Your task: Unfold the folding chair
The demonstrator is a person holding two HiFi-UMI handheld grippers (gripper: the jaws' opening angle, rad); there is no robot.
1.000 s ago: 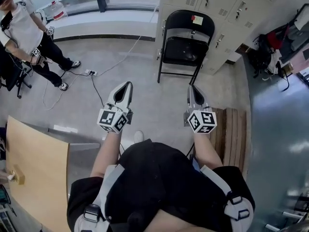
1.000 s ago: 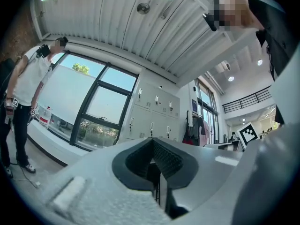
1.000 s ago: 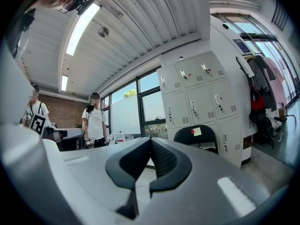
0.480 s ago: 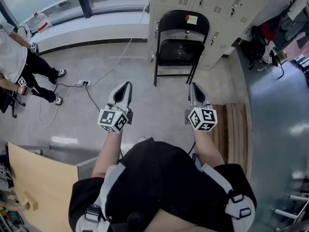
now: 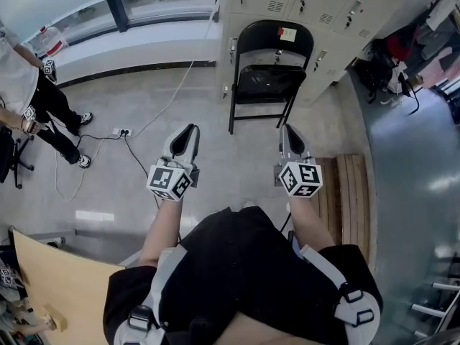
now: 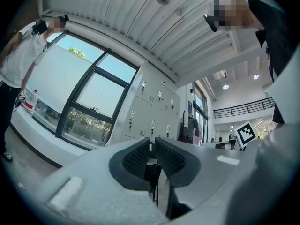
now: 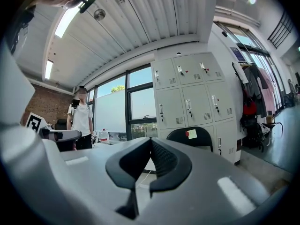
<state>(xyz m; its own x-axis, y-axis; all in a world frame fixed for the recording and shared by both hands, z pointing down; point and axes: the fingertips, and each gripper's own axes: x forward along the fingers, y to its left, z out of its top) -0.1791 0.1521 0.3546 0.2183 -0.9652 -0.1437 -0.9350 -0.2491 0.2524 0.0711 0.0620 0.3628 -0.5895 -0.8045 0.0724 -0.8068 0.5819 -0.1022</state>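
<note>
Facing folding chair (image 5: 269, 77) | left hand-held gripper (image 5: 191, 129) just opening, narrow, empty | right hand-held gripper (image 5: 286, 129) closed, empty

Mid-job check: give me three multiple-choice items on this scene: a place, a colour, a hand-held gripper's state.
1. Where does the folding chair stand? A by the window; B before the lockers; C on the wooden slats.
2. Its colour? A white; B red; C black.
3. The right hand-held gripper's jaws? A shut, empty; B wide apart; C clamped on the chair.
Key: 1 B, lockers stand right behind it; 2 C, frame and seat are black; 3 A, jaws meet, nothing between.
</note>
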